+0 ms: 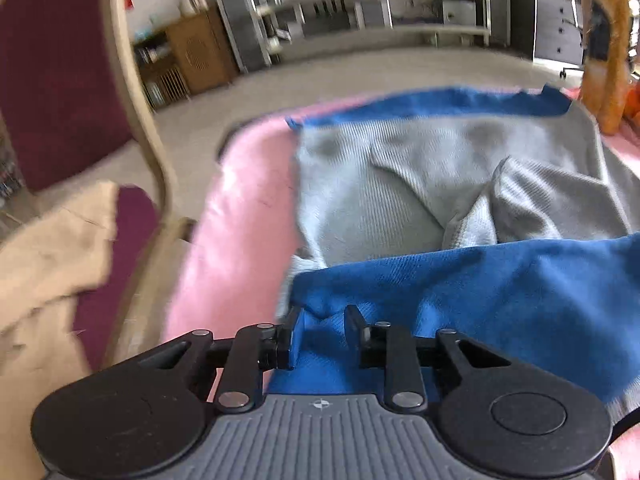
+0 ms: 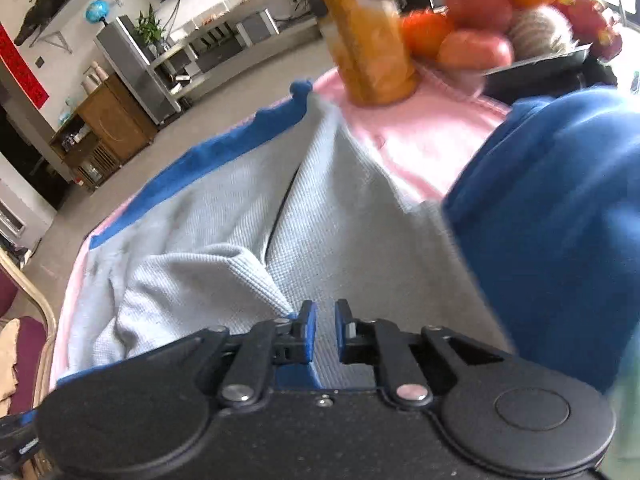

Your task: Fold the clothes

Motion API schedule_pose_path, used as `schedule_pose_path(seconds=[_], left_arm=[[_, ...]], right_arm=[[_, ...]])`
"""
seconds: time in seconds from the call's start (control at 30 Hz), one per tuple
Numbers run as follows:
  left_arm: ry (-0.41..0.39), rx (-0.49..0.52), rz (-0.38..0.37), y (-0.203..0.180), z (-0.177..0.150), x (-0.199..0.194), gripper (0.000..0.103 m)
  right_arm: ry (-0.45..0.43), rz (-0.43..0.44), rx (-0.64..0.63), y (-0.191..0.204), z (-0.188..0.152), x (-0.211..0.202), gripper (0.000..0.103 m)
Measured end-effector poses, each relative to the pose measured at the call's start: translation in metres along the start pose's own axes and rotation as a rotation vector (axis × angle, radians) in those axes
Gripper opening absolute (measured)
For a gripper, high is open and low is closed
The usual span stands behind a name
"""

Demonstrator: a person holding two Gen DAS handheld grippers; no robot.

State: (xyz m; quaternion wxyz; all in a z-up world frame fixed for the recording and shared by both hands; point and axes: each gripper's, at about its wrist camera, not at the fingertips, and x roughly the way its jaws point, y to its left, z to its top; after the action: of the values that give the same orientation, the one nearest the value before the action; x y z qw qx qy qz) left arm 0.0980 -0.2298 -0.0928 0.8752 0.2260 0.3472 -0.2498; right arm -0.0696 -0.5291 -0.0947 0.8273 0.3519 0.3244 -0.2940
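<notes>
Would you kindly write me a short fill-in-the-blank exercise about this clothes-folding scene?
1. The garment is blue outside and ____ inside.
2. It lies on a ____ cover.
3. The left gripper has ____ cloth between its fingers.
4. Beyond the garment, a tray holds ____.

Missing words: grey; pink; blue; fruit

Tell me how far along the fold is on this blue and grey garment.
Partly done: the blue and grey garment lies spread on the pink cover, grey lining up, with one blue edge already turned over it. In hand: the left claw holds a bunch of that blue fabric; the right claw stands slightly open, gripping nothing. Left: the far half is unfolded and a grey flap sits rumpled.
</notes>
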Motion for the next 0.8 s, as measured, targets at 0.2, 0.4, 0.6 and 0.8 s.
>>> schedule_pose_path(seconds=[0.2,0.4,0.6,0.8], left_arm=[[0.004,-0.032,-0.091,0.015,-0.030,-0.052,0.027],[0.051,-0.017,-0.091,0.007,-0.057,-0.054,0.028],[0.040,-0.082,-0.162,0.005,-0.051,-0.041,0.027],[0.103,-0.031,-0.159,-0.010,-0.056,-0.018,0.027]], right_arm=[[0.058,0.064,-0.033,-0.002,-0.025,-0.065,0.015],[0.024,0.030,-0.167,-0.008,-0.055,-0.094,0.030],[0.037,0.078,-0.173,-0.002,-0.057,-0.077,0.021],[0.122,0.139,-0.220,0.019,-0.064,-0.045,0.019]])
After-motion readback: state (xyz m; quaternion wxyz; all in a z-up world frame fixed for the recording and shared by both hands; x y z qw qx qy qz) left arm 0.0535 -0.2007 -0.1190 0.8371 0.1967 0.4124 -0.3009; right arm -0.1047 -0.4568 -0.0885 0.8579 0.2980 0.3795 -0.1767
